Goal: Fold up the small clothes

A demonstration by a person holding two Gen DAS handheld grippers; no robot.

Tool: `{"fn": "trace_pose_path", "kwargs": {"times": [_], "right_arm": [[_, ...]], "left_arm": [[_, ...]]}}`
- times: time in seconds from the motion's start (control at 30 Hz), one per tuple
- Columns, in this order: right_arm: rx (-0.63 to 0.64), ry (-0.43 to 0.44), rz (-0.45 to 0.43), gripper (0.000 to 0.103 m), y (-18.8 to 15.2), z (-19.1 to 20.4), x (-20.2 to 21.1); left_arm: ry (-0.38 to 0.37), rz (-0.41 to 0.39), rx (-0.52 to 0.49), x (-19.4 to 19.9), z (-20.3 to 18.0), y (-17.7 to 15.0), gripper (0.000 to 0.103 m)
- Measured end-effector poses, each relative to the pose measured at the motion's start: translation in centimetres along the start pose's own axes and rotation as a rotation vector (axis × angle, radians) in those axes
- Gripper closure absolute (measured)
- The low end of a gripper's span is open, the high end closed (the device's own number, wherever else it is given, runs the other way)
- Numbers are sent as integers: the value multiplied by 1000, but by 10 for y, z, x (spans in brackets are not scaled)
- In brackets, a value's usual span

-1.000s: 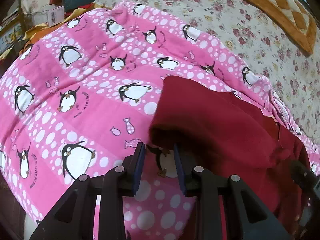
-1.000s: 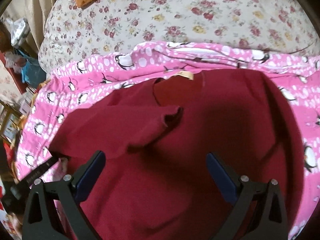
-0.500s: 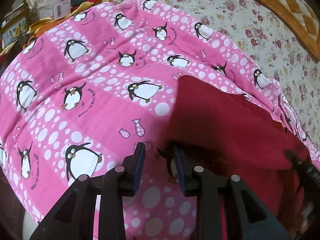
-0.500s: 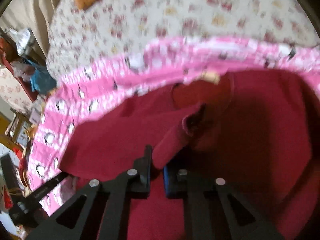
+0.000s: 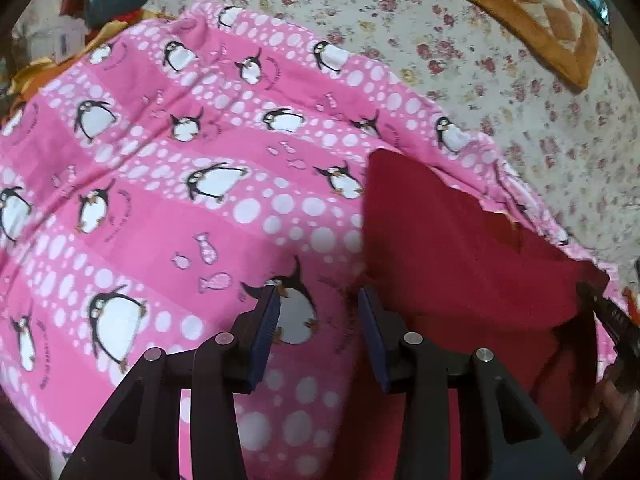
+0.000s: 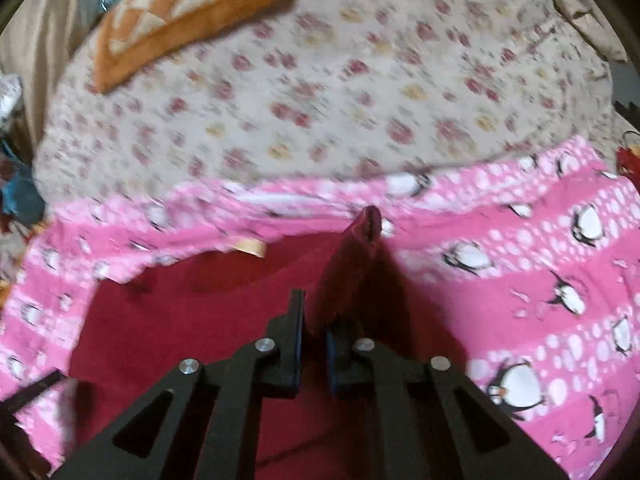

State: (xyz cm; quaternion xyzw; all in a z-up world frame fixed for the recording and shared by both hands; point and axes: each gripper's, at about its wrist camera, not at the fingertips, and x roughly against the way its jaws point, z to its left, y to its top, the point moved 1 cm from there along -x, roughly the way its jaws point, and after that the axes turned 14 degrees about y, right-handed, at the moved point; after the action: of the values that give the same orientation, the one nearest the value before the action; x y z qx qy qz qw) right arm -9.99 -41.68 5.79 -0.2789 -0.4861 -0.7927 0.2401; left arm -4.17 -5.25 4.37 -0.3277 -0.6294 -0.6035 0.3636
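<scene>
A dark red garment (image 5: 460,248) lay on a pink penguin-print blanket (image 5: 168,200) spread over a bed with a cream floral sheet (image 5: 472,64). In the left wrist view the garment filled the lower right of the frame, its folded left edge running down from mid-frame toward the left tongs (image 5: 318,316) at bottom centre. Those tongs had just been opening: their 2 blue-padded jaws stood a narrow way apart over a printed penguin, with bare blanket showing between them and no cloth gripped. The right-hand jaw sat just beside the garment's lower left corner; whether it touched the cloth could not be told.

In the right wrist view, blurred throughout, the garment (image 6: 208,320) occupied the lower left and centre of the frame, with a small tan label (image 6: 251,246) at its upper edge near the neckline. The right tongs (image 6: 314,344) at bottom centre were clamped on the garment's sleeve (image 6: 356,264), which rose from between the pads as a narrow ridge of cloth pointing up toward mid-frame, its open cuff at the top. Pink blanket lay to the right of it.

An orange and cream checked cushion (image 6: 188,12) rested on the floral sheet at the upper left of that view, and at the upper right of the left wrist view.
</scene>
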Motion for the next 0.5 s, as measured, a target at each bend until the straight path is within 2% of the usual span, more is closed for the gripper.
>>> {"fn": "trace_pose_path", "kwargs": {"times": [0.07,0.17,0.27,0.3,0.37,0.5], "right_arm": [[-26,-18,40,94,-9,-15,-8],[-71,-9,87,94,-19,-30,-16],[-68,-9,85,94,-19,-31,-15],[-63,-14,90,94,-18,-30,-17],[-53,-23,105,94,-21,-27,-20],[-62,-18,113,94,-24,-28,-21]], "left_arm": [[19,22,10,-5,2,0,83],[5,39,31,-7,6,-1,83],[-67,9,70,-2,7,2,83],[-113,1,83,-1,4,5,83],[-154,11,89,-5,-4,9,83],[-166,82,75,-32,-23,15,83]]}}
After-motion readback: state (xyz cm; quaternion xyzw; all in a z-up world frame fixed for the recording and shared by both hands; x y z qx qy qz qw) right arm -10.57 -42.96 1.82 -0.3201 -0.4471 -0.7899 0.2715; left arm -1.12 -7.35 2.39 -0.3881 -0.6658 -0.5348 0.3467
